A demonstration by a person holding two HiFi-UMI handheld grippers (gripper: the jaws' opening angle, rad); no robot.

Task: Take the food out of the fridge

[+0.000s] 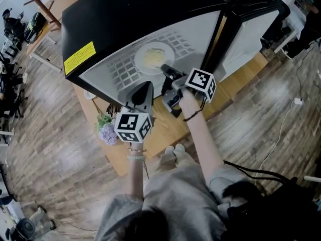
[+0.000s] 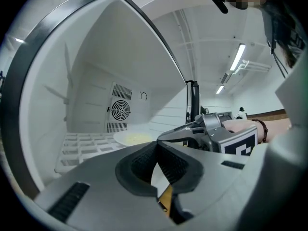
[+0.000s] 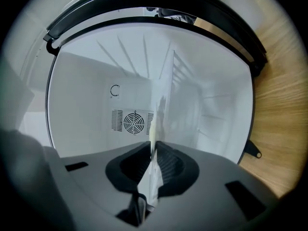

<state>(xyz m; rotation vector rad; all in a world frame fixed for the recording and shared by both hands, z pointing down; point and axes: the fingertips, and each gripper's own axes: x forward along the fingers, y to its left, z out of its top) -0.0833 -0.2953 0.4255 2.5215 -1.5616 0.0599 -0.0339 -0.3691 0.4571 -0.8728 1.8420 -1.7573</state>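
An open black fridge (image 1: 100,29) stands on a wooden table. On its white wire shelf (image 1: 120,72) lies a white plate (image 1: 153,56) with pale yellow food. My right gripper (image 1: 164,68) reaches into the fridge and is shut on the plate's near rim. In the right gripper view the plate (image 3: 158,114) shows edge-on, pinched between the jaws of the right gripper (image 3: 153,148). My left gripper (image 1: 144,87) hangs just outside the fridge opening, shut, with nothing in it. The left gripper view shows the plate (image 2: 132,138) beyond the closed tips of the left gripper (image 2: 157,146).
The fridge door (image 1: 251,29) stands open at the right. A fan grille (image 3: 134,122) sits on the fridge's back wall. Purple flowers (image 1: 107,132) stand on the wooden table (image 1: 235,82) near its front edge, left of my left arm.
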